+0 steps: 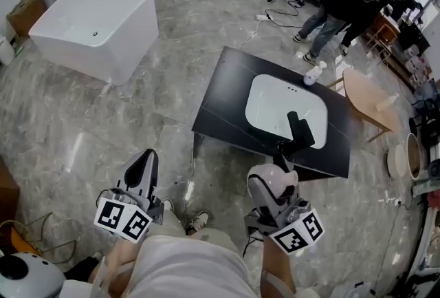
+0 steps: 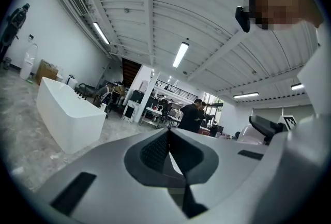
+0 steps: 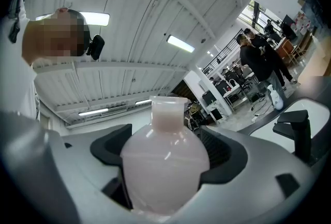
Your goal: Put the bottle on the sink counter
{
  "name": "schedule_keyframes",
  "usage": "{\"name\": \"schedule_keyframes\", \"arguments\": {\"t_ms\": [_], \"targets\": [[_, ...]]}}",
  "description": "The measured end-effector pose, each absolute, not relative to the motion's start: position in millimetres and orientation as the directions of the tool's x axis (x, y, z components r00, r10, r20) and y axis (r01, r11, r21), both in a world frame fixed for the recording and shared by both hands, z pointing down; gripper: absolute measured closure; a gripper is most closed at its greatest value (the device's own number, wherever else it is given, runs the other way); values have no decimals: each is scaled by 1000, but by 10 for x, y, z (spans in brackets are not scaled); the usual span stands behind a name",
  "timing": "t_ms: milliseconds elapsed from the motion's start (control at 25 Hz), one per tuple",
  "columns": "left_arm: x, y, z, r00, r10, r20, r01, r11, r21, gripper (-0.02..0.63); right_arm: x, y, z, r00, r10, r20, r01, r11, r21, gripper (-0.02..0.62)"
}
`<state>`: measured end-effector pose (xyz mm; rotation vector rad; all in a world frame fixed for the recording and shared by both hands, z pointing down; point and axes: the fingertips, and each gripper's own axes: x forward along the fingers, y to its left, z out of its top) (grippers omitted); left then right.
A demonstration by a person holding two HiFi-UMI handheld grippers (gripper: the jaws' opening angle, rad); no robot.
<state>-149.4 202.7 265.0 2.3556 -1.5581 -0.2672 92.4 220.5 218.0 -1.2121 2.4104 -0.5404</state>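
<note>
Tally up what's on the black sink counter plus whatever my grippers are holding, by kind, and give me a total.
Bottles: 2, the spray bottle at the far edge of the sink counter and the pale bottle in the right gripper
Faucets: 1, the black faucet
Basins: 1, the white basin
Total: 4

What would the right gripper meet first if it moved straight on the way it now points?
Probably nothing close. The right gripper, shut on the bottle, tilts upward: its view shows ceiling ahead, the faucet low to the right. It may pass over the sink counter; depth is unclear.
</note>
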Motion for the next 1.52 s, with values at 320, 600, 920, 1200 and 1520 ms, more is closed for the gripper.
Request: {"name": "schedule_keyframes", "arguments": {"t_ms": [320, 600, 920, 1200, 1520], "targets": [[-1489, 1662, 2623, 407, -913, 10, -860, -380, 341, 592, 818, 1839, 2255, -561, -816, -139, -667, 545, -508, 186], [-1560, 853, 2786, 463, -886, 31, -830, -420, 368, 592, 680, 1201, 2331, -532, -839, -110, -703, 510, -496, 186], [-1627, -141, 2955, 566, -823, 52, -763, -499, 410, 592, 485, 420, 2498, -449, -892, -57, -762, 415, -498, 186], [-1449, -609, 3214, 643, -759, 100, -716, -550, 429, 592, 497, 36, 2810, -382, -924, 0, -795, 329, -510, 186], [-911, -842, 3586, 639, -752, 162, -738, -540, 404, 592, 798, -317, 3461, -415, -908, 61, -801, 333, -497, 186]]}}
